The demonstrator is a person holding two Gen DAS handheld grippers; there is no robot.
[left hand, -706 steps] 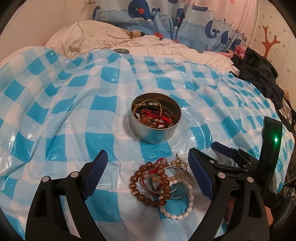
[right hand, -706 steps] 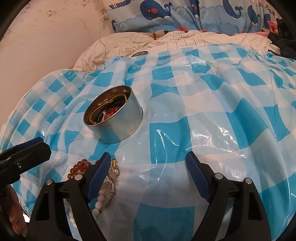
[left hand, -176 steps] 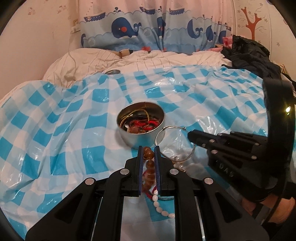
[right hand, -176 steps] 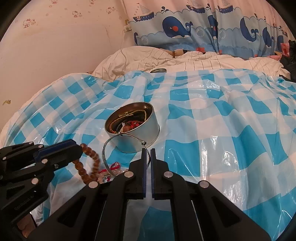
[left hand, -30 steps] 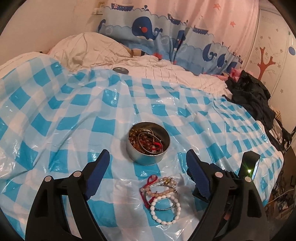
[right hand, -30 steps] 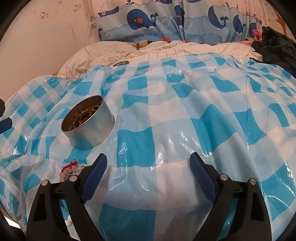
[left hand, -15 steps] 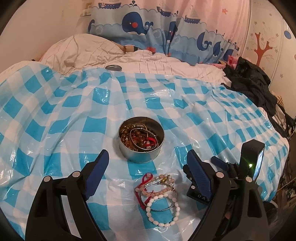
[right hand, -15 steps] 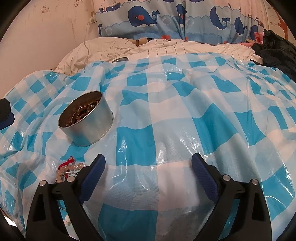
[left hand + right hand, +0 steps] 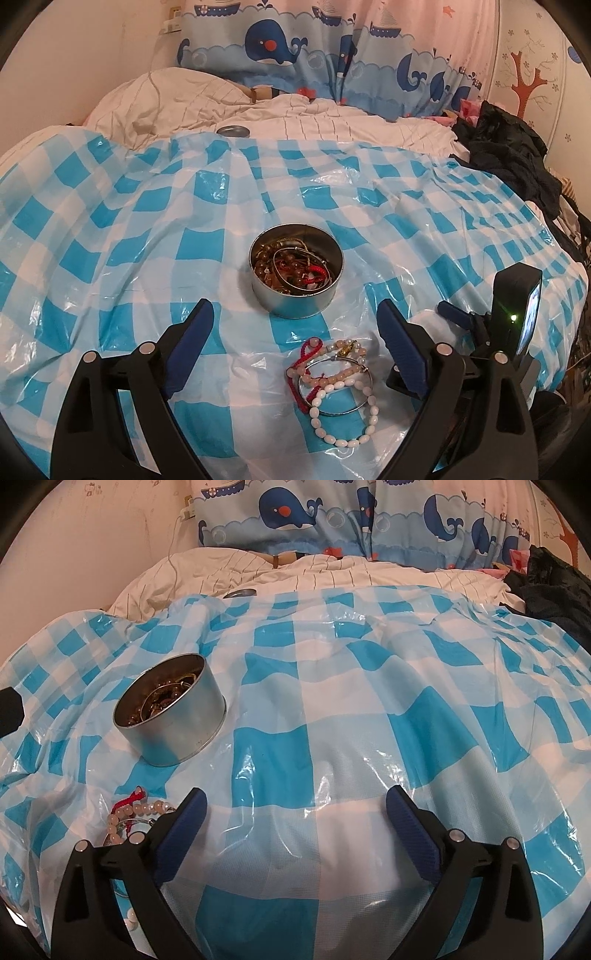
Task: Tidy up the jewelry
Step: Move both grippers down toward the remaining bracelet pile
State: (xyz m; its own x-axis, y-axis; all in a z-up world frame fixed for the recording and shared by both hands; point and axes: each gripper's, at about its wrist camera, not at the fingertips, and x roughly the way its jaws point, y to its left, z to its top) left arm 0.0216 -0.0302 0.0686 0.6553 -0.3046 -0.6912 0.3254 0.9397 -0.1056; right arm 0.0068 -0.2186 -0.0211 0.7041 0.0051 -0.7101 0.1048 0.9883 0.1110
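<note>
A round metal tin (image 9: pixel 295 299) holding brown beads, a bangle and red cord stands mid-sheet, also seen in the right wrist view (image 9: pixel 177 734). In front of it lies a small pile: white bead bracelet (image 9: pixel 343 421), silver bangle (image 9: pixel 364 402), pink bead bracelet (image 9: pixel 332 373) and red cord (image 9: pixel 301 354). My left gripper (image 9: pixel 294 309) hovers just before the pile, jaws opening, nothing between them. My right gripper (image 9: pixel 296 795) is to the pile's right over bare sheet, jaws opening and empty. Its left finger hides part of the pile (image 9: pixel 129 816).
A blue-and-white checked plastic sheet (image 9: pixel 147 221) covers the bed. The tin's lid (image 9: pixel 232 131) lies on the white quilt behind. Black clothing (image 9: pixel 509 147) is heaped at the far right. A whale-print curtain (image 9: pixel 277 48) and wall close the back.
Both grippers' jaws have spread a little wider over the last second. The left view has rolled slightly. The brown bead bracelet and the large bangle gripped seconds ago now lie in the tin.
</note>
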